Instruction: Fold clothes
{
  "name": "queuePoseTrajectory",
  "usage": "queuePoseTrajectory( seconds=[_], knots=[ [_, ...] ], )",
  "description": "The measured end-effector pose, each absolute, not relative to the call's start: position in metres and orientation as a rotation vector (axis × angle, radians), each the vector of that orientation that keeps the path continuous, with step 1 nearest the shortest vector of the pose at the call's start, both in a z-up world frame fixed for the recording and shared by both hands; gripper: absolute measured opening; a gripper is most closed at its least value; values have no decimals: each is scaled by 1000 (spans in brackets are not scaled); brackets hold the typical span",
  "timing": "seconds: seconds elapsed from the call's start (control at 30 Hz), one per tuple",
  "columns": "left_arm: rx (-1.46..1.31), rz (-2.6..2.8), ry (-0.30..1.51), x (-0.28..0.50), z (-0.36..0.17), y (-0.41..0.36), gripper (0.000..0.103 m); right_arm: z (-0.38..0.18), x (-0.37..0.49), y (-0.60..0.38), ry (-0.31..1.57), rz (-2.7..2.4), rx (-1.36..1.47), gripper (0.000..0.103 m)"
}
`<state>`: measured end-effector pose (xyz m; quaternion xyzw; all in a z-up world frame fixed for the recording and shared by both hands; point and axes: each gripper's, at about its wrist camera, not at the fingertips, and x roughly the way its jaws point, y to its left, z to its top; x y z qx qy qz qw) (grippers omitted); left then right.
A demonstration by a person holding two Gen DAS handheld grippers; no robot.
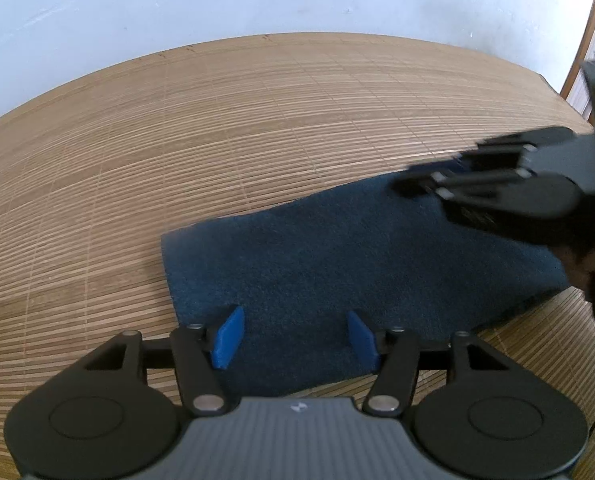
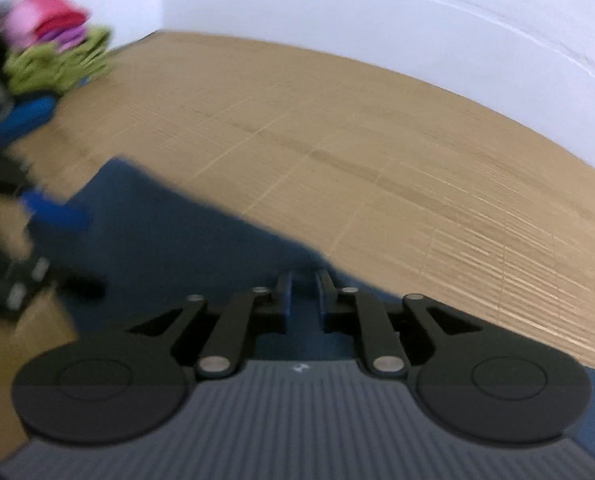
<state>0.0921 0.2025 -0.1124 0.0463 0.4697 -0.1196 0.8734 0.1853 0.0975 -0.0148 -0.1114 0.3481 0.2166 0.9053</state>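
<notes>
Towel [image 1: 337, 264] lay folded flat on the mat [image 1: 177, 140], left claw [image 1: 295, 338] spread over its near edge, right claw [image 2: 304, 294] nearly pressed together, empty; pile of clothes [image 2: 57, 52] left.

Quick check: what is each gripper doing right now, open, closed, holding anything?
Left gripper: open above the dark blue cloth, holding nothing.
Right gripper: nearly closed at the cloth's edge; grip cannot be told.

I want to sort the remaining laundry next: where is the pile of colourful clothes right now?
The pile of colourful clothes shows only in the right wrist view, far upper left on the bamboo mat, by the white wall.
</notes>
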Motion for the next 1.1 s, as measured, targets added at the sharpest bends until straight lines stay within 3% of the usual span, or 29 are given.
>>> queuePoseTrajectory(
  seconds=[0.03, 0.1, 0.4, 0.63, 0.7, 0.83, 1.03, 1.1],
  knots=[
    [98, -250, 980, 93, -113, 203, 62, -16, 190, 101, 709, 423, -222, 14],
    [102, -251, 978, 93, -114, 202, 62, -17, 197, 106, 689, 335, -247, 26],
    [103, -260, 971, 91, -114, 204, 63, 6, 134, 58, 736, 261, -7, 27],
    [123, -270, 977, 90, -115, 205, 64, -14, 171, 54, 723, 213, 26, 27],
    [127, -271, 983, 92, -115, 205, 64, -9, 176, 50, 714, 194, 65, 34],
    [134, -280, 983, 93, -114, 206, 64, 1, 183, 42, 698, 155, 146, 34],
    [113, -266, 999, 97, -111, 208, 61, 7, 103, -13, 687, -8, 146, 39],
    [89, -257, 1012, 95, -102, 207, 61, 5, 79, -33, 685, -72, 104, 46]
  ],
)
